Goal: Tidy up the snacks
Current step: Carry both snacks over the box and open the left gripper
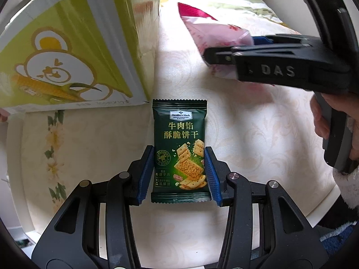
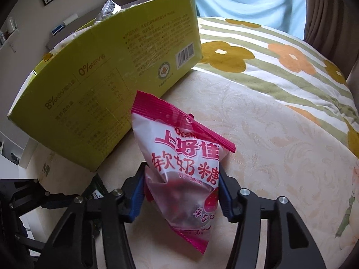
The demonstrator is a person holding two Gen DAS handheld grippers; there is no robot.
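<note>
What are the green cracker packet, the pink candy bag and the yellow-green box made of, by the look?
Green cracker packet: printed plastic film, probably foil-lined; serrated heat-sealed ends, slight sheen.
Pink candy bag: thin glossy plastic film, partly translucent; crinkles and glints, crimped top seal.
Yellow-green box: printed cardboard, near matte; the raw board edge shows along the top.

carton [image 2: 116, 71] blocks left; bedding [image 2: 291, 157] open right

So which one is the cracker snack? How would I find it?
Find the big yellow-green box with the cartoon bear, standing on the cream table. Just below its corner lies the cracker packet, between the left gripper jaws. It is dark green with square crackers pictured; the other packet is pink and white.
</note>
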